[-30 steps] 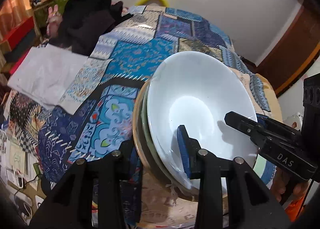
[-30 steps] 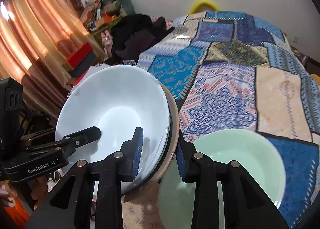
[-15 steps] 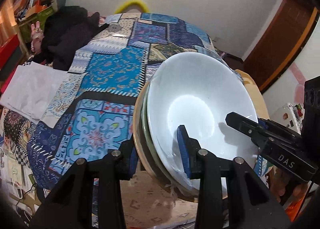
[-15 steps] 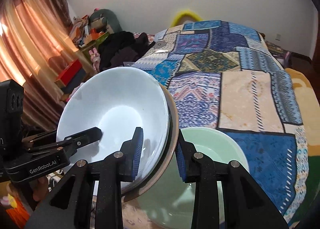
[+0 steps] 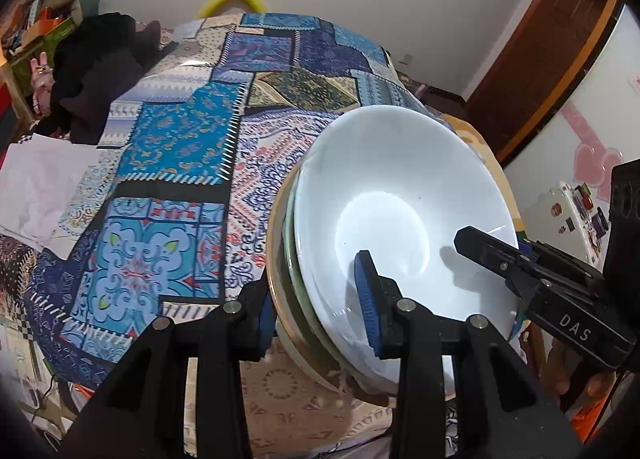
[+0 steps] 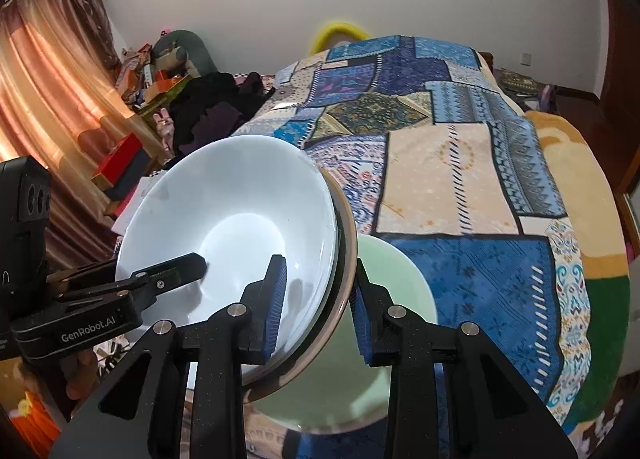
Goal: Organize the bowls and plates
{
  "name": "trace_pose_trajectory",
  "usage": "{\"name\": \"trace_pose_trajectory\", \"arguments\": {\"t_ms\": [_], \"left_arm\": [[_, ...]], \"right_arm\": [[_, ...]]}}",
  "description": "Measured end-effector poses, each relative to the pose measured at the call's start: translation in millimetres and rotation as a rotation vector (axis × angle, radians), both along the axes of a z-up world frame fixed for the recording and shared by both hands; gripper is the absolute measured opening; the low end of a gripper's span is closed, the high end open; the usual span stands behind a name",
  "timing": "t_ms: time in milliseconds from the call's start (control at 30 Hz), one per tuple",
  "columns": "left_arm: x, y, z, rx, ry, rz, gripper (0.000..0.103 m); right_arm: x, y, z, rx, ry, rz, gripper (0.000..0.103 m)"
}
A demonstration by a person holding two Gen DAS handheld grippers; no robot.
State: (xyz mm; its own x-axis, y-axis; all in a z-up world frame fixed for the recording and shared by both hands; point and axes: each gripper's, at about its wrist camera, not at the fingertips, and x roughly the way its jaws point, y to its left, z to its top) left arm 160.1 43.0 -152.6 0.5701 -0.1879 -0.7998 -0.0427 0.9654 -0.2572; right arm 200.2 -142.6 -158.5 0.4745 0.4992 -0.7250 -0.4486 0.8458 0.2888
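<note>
On the left, the left gripper [image 5: 320,299] is clamped on the rim of a stack of dishes, its jaws only narrowly apart, one blue pad inside the white bowl [image 5: 400,195] on top and the other behind the tan plate [image 5: 276,259] at the back. The stack is tilted on edge and held clear above the patchwork bedspread [image 5: 180,131]. To the right, the right gripper [image 6: 316,299] pinches the opposite rim of the same stack in the same way, jaws nearly closed, and just beside it a pale green bowl [image 6: 396,279] lies on the bedspread.
</note>
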Motion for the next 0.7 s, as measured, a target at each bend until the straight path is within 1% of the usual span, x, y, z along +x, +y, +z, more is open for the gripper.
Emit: {"name": "trace_pose_trajectory", "arguments": {"t_ms": [367, 700], "left_arm": [[11.9, -17.7, -27.7, -0.008, 0.074, -0.033, 0.036], [19.7, -18.7, -52.6, -0.014, 0.140, -0.035, 0.036]], "right_arm": [[1.7, -19.7, -25.8, -0.003, 0.070, -0.031, 0.028], [5.8, -19.3, -48.3, -0.021, 0.132, -0.031, 0.028]]}}
